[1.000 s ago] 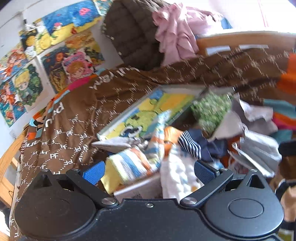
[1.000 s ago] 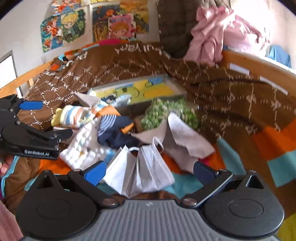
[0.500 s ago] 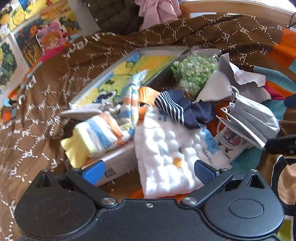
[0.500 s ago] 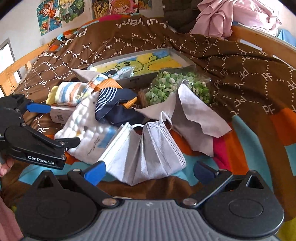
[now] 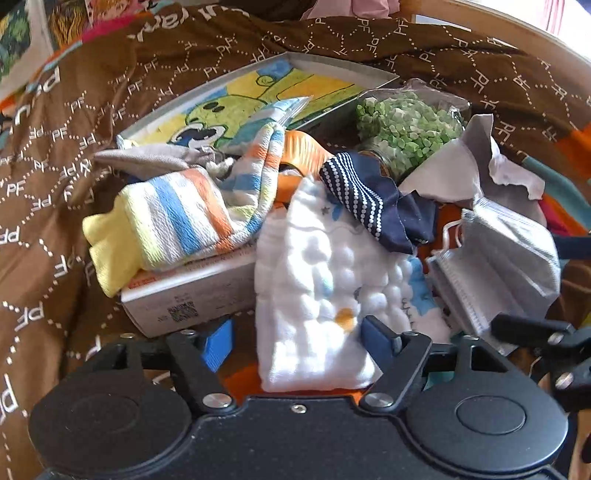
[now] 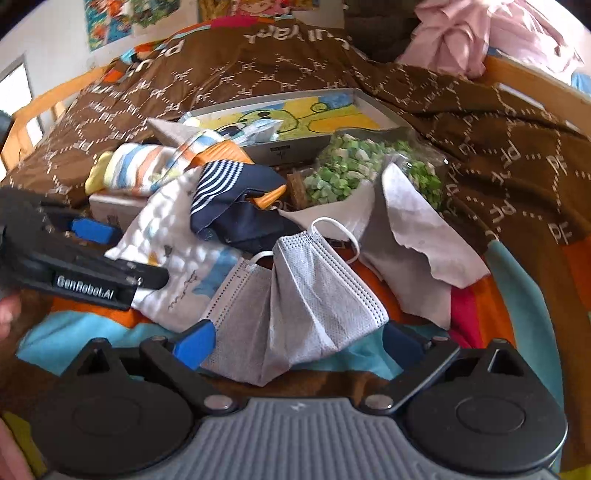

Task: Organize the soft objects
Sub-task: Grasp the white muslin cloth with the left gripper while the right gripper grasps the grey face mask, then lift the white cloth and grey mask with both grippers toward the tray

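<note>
Both tongs have dropped closer: left tongs (image 5: 297,341) spread around the cloth (image 5: 317,295); right tongs (image 6: 295,343) spread around the mask (image 6: 295,306). Only the right view shows pink clothes (image 6: 480,33).

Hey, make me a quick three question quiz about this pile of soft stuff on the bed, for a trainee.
1. True or false: the left tool straddles the near end of the white cloth.
2. Which lies between the right tool's open fingers? A sock, B face mask, C grey cloth.
3. What does the striped sock rest on?

Key: 1 true. 2 B. 3 a white box.
</note>
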The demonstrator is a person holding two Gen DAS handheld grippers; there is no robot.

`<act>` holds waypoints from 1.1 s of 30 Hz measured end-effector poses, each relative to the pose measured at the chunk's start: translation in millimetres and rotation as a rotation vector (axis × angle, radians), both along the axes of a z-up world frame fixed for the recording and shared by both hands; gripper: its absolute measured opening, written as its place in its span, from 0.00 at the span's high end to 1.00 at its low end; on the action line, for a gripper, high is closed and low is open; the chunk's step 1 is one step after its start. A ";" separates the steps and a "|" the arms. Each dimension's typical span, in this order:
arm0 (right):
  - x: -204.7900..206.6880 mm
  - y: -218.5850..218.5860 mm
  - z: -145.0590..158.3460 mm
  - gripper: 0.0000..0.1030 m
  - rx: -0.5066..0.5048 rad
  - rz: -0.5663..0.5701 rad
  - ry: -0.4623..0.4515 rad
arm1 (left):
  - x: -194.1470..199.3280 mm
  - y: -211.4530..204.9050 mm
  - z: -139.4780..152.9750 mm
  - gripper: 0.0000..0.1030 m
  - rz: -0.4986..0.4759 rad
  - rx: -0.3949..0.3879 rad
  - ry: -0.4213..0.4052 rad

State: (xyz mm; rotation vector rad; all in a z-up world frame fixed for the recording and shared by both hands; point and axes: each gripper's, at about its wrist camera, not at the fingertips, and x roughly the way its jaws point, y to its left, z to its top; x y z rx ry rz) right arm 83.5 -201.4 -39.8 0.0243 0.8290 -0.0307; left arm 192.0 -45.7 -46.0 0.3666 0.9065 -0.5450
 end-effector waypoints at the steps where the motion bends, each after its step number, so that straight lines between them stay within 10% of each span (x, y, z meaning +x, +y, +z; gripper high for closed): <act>1: -0.2 3.2 -0.4 0.06 -0.019 0.011 -0.003 | 0.0 -0.4 0.2 0.26 -0.002 -0.004 0.005; 10: -3.9 27.5 0.2 0.25 -0.145 0.110 -0.042 | -2.3 -0.4 2.8 0.56 -0.030 -0.059 0.047; 18: -6.4 34.2 1.9 0.72 -0.190 0.136 -0.049 | -5.8 1.1 10.0 0.79 -0.049 -0.114 0.076; 28: -17.8 42.2 15.0 0.87 -0.292 0.128 -0.204 | -21.5 1.7 23.0 0.87 -0.025 -0.098 -0.065; 33: -32.5 47.5 26.9 0.88 -0.369 0.107 -0.324 | -42.5 12.1 54.1 0.88 0.017 -0.144 -0.289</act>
